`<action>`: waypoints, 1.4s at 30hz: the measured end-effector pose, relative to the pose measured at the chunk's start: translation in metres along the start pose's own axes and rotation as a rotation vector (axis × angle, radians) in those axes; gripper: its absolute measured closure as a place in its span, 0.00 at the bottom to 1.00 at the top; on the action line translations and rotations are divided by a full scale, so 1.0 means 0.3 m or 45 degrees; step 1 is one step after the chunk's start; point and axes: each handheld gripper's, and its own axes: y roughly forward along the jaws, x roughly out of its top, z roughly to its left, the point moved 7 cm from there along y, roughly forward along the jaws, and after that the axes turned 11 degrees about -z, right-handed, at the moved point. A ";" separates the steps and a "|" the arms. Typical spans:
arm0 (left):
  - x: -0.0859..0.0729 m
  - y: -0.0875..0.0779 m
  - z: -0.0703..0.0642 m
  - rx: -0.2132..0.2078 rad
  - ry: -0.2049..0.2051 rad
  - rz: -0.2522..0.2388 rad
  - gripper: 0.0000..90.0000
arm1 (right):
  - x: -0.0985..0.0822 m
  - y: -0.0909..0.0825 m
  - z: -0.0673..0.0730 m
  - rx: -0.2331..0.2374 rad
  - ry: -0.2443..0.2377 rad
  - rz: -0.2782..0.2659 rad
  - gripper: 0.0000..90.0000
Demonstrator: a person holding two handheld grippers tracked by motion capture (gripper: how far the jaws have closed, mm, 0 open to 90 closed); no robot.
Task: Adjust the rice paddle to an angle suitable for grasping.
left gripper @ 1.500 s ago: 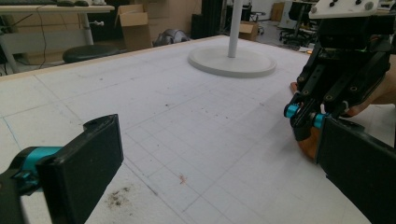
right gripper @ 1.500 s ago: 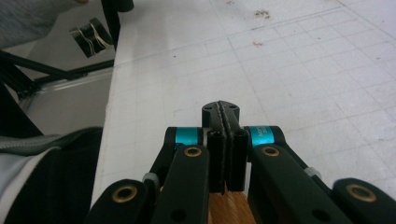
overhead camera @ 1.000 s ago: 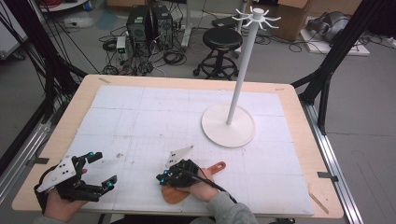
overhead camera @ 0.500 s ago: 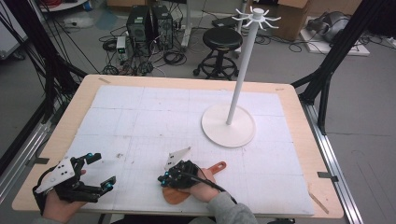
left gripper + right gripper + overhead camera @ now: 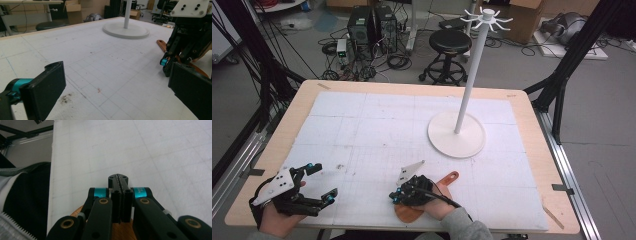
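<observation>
The right claw has its jaws pressed together with nothing between them, and it covers most of a brown wooden board at the near edge of the desk, so only the board's handle and near end are seen. The left claw, near left, is wide apart and empty. A white hook stand is far right, its top cut off in the left gripper view.

no readable text, label, brand, number or sign stands on anything in these views.
</observation>
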 end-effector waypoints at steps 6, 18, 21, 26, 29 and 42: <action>0.000 0.007 -0.002 -0.008 0.001 0.001 0.02 | -0.022 -0.035 0.013 -0.003 -0.006 0.024 0.99; -0.002 0.013 -0.002 -0.015 0.003 0.005 0.02 | -0.074 -0.118 0.019 -0.001 -0.022 0.050 0.99; -0.002 0.014 -0.003 -0.014 0.000 0.005 0.02 | -0.089 -0.140 0.017 -0.007 -0.016 0.053 0.99; -0.004 0.016 -0.005 -0.019 0.004 0.011 0.02 | -0.108 -0.169 0.018 -0.016 -0.007 0.050 0.99; -0.005 0.015 -0.004 -0.016 0.001 0.011 0.02 | -0.114 -0.179 0.019 -0.021 -0.007 0.048 0.99; -0.007 0.017 -0.005 -0.019 -0.001 0.015 0.02 | -0.165 -0.254 0.031 -0.056 0.013 0.058 0.99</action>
